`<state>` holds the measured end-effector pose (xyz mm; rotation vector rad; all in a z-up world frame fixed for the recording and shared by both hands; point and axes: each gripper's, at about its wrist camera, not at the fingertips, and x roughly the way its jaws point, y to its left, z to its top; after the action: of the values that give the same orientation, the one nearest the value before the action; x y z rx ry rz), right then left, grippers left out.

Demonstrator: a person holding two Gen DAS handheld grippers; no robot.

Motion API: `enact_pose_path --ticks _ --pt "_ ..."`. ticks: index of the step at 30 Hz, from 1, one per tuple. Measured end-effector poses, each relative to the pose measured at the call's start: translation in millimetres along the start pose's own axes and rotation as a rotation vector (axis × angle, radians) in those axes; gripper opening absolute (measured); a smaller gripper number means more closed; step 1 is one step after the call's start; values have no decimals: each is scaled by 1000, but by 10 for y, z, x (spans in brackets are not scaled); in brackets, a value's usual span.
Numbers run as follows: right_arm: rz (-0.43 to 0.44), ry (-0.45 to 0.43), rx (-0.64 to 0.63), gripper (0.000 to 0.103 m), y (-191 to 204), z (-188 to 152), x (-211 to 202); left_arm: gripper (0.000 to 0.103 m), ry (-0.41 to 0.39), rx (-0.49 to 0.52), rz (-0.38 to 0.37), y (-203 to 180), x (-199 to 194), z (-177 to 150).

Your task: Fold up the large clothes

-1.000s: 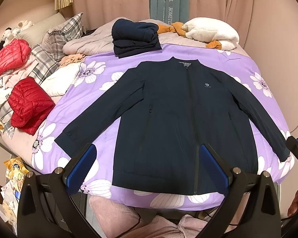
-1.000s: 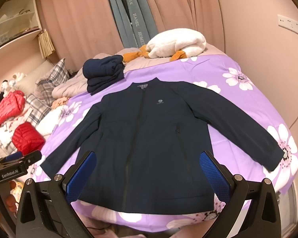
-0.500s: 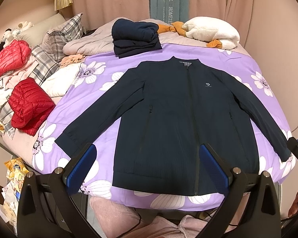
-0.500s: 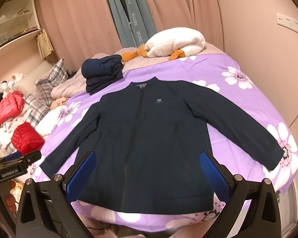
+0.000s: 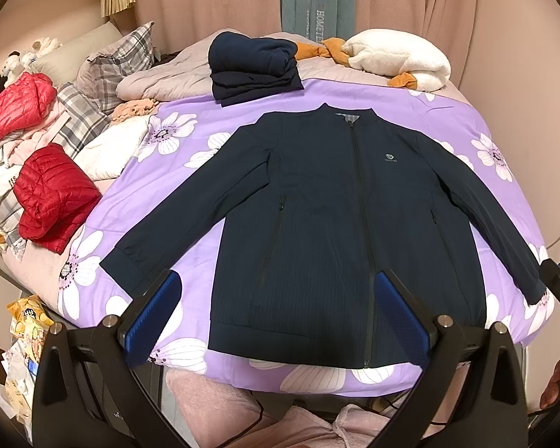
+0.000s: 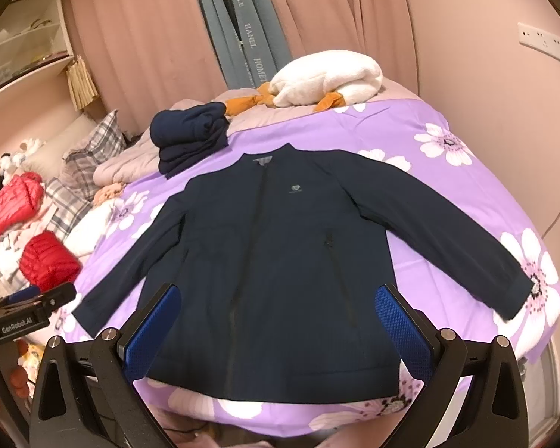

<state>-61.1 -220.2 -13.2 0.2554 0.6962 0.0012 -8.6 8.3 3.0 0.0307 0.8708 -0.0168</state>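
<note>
- Navy zip jacket (image 5: 339, 231): one, flat at frame centre on the bed (image 5: 190, 231).
- Red puffer jackets: two, left edge.
- Curtain writing: "HANEL HOMETEXTILE" partly readable.
- Left tool (image 5: 276, 321), right tool (image 6: 280, 332): fingers apart, empty.

Left gripper (image 5: 276, 313): jaws spread wide, blue pads facing each other, nothing between them.
Right gripper (image 6: 278, 324): jaws spread wide, blue pads facing each other, holding nothing.
Hand (image 5: 554, 380): partly visible at the lower right edge of the left view.
</note>
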Motion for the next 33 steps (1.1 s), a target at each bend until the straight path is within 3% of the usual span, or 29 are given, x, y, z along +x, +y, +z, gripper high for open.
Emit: enact_pose_path --ticks 8,14,17,20,22,25,27,30,33 --pt "-8 6 12 103 -53 2 36 103 6 -4 -12 1 45 18" --pt "49 -39 75 103 -278 -45 67 103 66 -78 -171 77 327 37" --pt "97 -58 199 103 -645 -141 167 103 117 -161 -280 148 598 -15" --pt "144 -29 413 103 -1178 -334 367 103 117 -228 -337 174 798 -58" --pt "98 17 577 103 -1562 -528 515 103 100 -227 -332 153 892 -74" --pt "-47 47 683 103 -1940 -774 660 103 95 -202 -366 108 1058 -103" --pt "-55 26 750 103 -2122 -913 704 103 116 -229 -427 129 1163 -141" --pt "6 -29 877 103 -2348 -1077 795 103 147 -306 -497 171 1352 -196" --pt "31 -72 944 103 -2467 -1144 913 103 158 -335 -492 160 1449 -192"
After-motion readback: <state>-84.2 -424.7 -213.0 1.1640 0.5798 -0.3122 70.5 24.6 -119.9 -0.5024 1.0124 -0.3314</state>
